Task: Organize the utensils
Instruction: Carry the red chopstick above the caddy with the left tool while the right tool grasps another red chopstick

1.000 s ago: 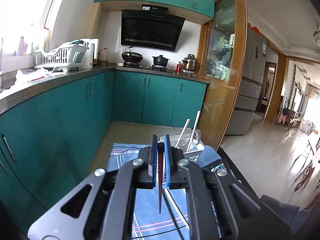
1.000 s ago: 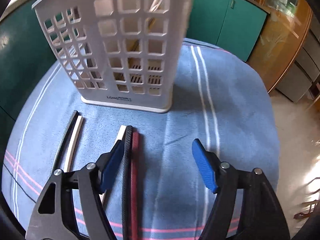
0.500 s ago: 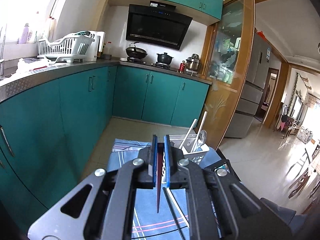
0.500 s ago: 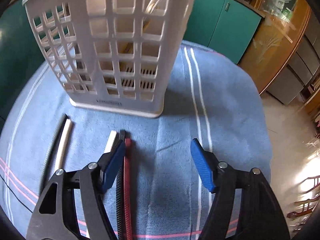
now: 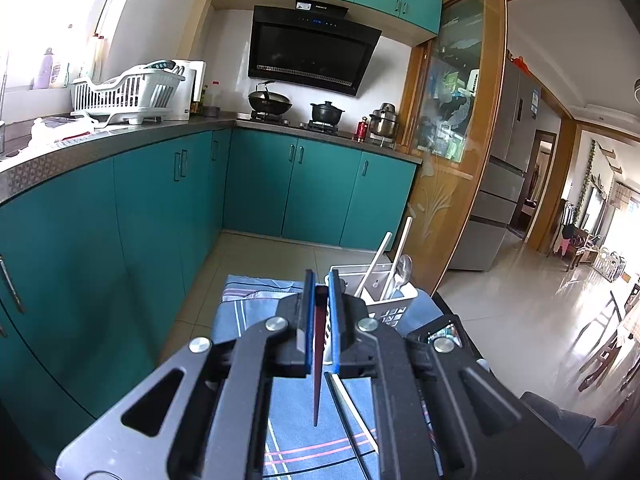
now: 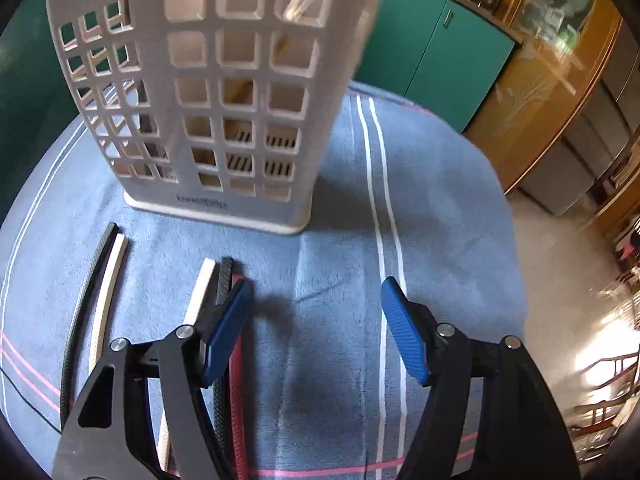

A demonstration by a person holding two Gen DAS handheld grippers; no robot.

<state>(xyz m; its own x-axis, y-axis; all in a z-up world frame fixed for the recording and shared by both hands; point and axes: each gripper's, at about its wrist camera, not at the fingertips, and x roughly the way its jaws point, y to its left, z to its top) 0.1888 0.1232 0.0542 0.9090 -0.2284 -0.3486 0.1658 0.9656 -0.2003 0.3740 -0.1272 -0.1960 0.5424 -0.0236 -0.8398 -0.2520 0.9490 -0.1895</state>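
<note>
Left fingers pinch my red chopstick upright for the holder; right gripper gapes empty.

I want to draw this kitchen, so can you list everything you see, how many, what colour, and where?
utensil basket: one, white, standing on the cloth
cloth: one, blue with white and pink stripes, under everything
white chopsticks: two, lying on the cloth
black chopsticks: two, beside the white ones
red chopstick: one, dark red, pinched upright
spoon: one, silver, in the basket
cupboards: many, teal, along the walls
left tongs: blue pads, shut
right tongs: blue pads, open above the cloth
</note>
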